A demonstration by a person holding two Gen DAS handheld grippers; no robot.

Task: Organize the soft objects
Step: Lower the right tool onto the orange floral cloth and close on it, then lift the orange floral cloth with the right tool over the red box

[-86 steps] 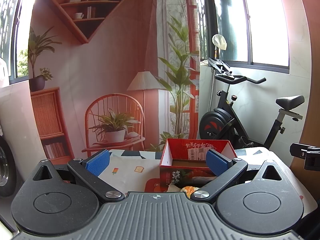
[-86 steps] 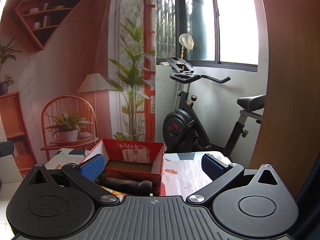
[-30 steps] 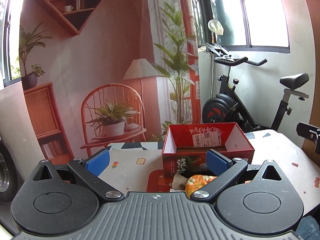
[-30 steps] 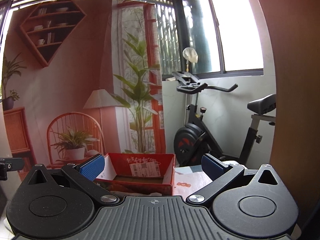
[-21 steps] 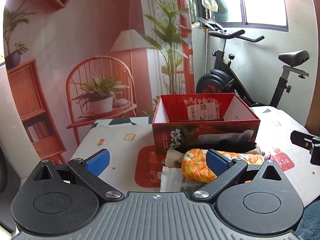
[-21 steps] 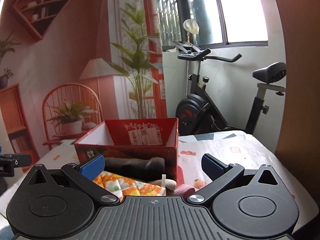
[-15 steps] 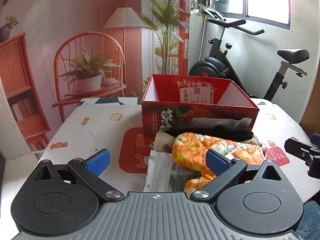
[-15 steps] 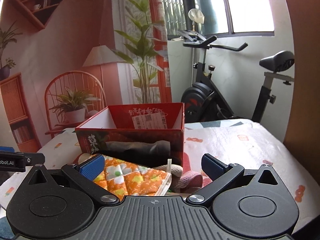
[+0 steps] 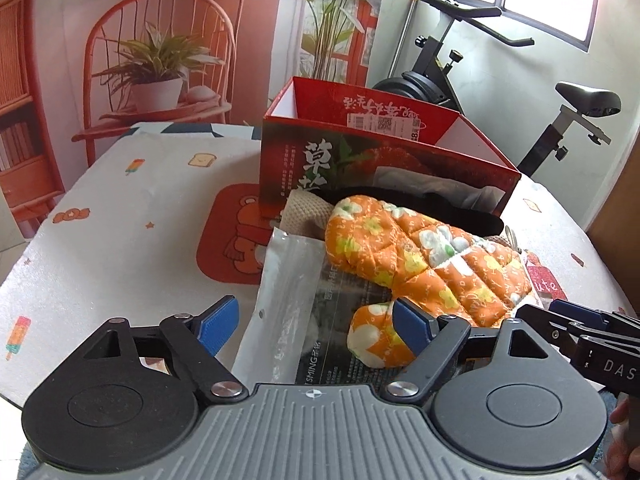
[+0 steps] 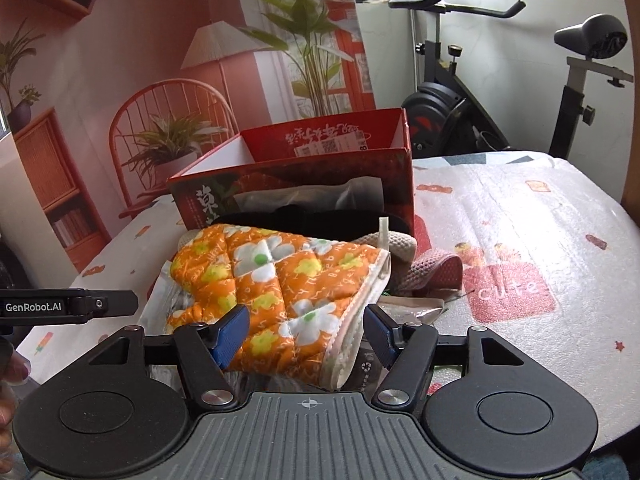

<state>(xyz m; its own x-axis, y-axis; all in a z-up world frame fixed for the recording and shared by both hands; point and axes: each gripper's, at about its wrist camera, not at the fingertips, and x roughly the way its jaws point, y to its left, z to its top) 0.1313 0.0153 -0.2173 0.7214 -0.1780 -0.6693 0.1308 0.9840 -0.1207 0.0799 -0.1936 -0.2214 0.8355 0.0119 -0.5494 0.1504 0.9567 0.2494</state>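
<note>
Both grippers have dropped toward the orange flower-print quilted oven mitt point(image 10: 280, 280). Its cuff lies between the closing right gripper point(image 10: 306, 334) jaws, untouched; the left gripper point(image 9: 316, 326), nearer its thumb, is narrowing too.

Left tool point(image 9: 316, 324) and right tool point(image 10: 308, 334), jaws closing, both angled downward

A heap of soft goods, topped by an orange flowered quilted oven mitt point(image 10: 280, 280), crowded against the near wall of the open red cardboard box point(image 10: 304, 188), blocking low approach there. The patterned white tablecloth point(image 10: 520, 216) lay bare right of the heap, and likewise left of it.
</note>
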